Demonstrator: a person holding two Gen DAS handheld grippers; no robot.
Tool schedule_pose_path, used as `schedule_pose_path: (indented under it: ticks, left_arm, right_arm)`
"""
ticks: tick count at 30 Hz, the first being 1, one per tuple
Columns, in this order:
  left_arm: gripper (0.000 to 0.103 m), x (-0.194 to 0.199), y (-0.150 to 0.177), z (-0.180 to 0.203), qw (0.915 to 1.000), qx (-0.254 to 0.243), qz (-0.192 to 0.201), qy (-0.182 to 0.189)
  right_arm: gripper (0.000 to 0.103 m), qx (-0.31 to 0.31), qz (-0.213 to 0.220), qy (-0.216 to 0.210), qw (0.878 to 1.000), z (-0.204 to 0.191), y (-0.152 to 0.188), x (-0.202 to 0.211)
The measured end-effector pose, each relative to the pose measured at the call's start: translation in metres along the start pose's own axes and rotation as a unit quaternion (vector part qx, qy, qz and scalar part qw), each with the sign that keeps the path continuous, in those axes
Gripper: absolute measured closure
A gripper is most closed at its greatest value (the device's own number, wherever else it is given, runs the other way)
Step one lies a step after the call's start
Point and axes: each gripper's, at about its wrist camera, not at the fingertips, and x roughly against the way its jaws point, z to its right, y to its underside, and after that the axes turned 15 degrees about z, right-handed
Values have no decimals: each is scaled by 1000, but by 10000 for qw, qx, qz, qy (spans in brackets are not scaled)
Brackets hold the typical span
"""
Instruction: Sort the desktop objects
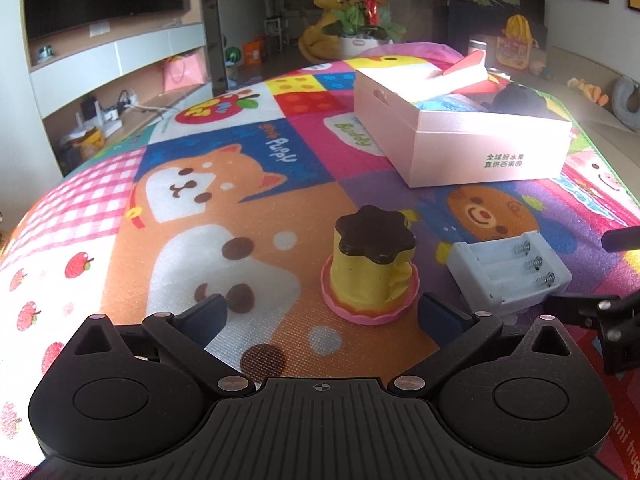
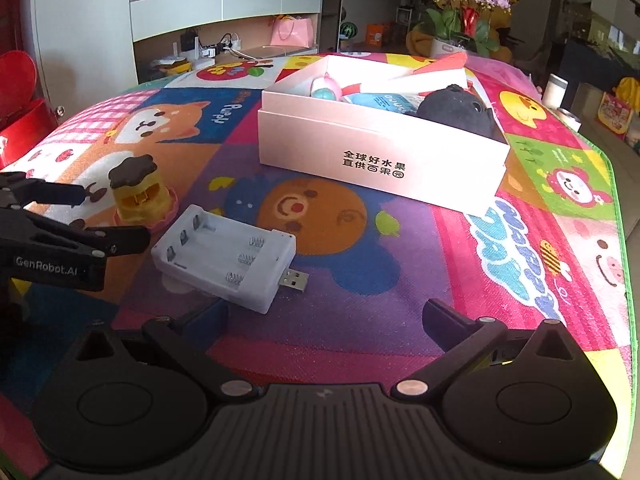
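A yellow pudding toy [image 1: 370,268] with a brown top and pink base stands on the colourful mat. It sits just ahead of my left gripper [image 1: 322,314], whose open jaws stand wide on either side and touch nothing. The right wrist view shows the same toy [image 2: 138,192] between the left gripper's fingers [image 2: 80,196]. A white USB battery charger [image 2: 224,256] lies empty on the mat, a little ahead and left of my open right gripper [image 2: 324,314]. Beyond them stands a pink box [image 2: 360,152] holding a black plush [image 2: 456,110], red paper and other toys.
The cartoon play mat [image 2: 400,280] covers the whole table, and its green edge [image 2: 624,240] runs down the right. A pot of purple flowers [image 1: 360,12] stands past the far end. A TV cabinet [image 1: 120,60] lines the left wall. A red container [image 2: 20,92] sits off the left side.
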Motion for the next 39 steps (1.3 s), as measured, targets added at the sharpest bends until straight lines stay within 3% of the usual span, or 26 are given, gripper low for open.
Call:
schedule_pose_path:
  ticks: [7,10,39]
  left_arm:
    - [0,0,0,1,10000,-17,4,-7]
    - [0,1,0,2,10000,-53,15,-25]
    - [0,0,0,2,10000,-36,12,-38]
  right_arm:
    - [0,-191,28,308,9993,14,-5,-14]
    - [0,-451,18,264,9986,22,-5,-20]
    - [0,-432,181,281,9985,20,0,-18]
